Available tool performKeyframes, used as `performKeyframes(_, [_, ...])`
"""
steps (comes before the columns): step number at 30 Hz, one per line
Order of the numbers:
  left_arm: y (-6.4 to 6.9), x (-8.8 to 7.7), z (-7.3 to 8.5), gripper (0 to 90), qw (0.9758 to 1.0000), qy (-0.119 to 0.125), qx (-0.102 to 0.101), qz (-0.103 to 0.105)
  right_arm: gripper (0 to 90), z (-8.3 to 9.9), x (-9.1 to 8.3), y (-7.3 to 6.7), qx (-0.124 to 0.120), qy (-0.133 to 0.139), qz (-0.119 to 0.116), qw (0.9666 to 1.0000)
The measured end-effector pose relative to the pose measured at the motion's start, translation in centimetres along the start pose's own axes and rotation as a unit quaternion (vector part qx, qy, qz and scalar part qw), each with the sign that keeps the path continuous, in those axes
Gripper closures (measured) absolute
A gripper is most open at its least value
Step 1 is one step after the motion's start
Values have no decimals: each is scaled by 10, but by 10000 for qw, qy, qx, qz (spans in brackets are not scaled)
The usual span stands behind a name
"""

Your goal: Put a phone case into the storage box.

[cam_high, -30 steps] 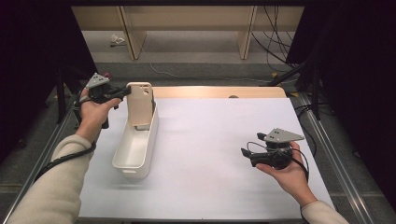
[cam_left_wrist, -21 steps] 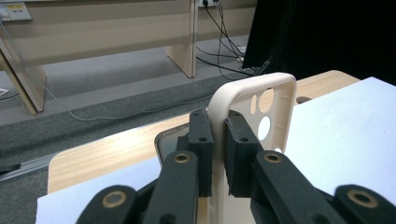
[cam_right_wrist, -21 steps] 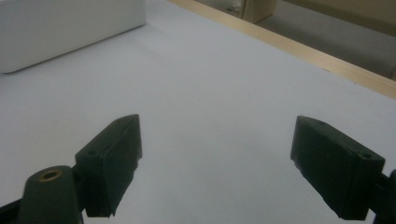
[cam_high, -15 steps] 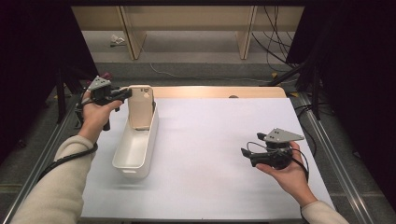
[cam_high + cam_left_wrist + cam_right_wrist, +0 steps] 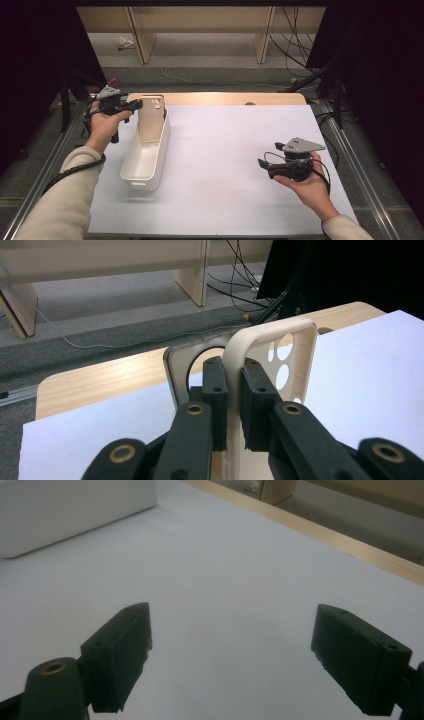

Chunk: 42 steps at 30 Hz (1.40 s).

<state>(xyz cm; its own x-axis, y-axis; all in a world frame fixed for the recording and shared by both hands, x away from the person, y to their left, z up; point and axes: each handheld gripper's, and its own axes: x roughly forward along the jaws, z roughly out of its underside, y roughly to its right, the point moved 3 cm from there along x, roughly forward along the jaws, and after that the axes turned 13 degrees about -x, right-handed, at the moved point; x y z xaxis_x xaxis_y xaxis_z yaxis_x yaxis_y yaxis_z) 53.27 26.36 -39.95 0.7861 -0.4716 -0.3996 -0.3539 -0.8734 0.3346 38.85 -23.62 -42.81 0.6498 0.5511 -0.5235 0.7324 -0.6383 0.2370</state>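
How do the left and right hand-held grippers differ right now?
The left hand-held gripper is shut on the edge of a beige phone case, while the right hand-held gripper stands wide open with nothing between its jaws. The left one is at the far end of the white bin, holding the case upright there; the right one is over the bare white table sheet, apart from the bin. Both have black jaws.
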Motion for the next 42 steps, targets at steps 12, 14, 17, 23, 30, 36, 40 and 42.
performKeyframes(12, [-6,7,6,822,9999,-104,-46,-12,173,0,0,0,9,1,-7,10000])
performKeyframes(14, [-7,8,7,820,9999,-114,-43,-27,173,0,0,0,14,4,-5,10000])
performKeyframes(17, [-8,9,8,818,9999,-122,-22,-34,173,0,0,0,8,6,-6,10000])
performKeyframes(23, [-12,11,8,805,9998,-137,37,-139,173,0,0,0,7,8,-7,10000])
performKeyframes(30, [-14,16,9,770,9988,-203,258,-366,173,0,0,0,3,5,-16,10000])
performKeyframes(36, [-13,21,9,756,9976,-254,381,-525,173,0,0,0,1,5,-20,10000])
performKeyframes(40, [-12,25,9,746,9966,-283,464,-619,173,0,0,0,-1,8,-22,10000])
performKeyframes(42, [-11,26,9,738,9958,-300,521,-689,173,0,0,0,2,8,-22,10000])
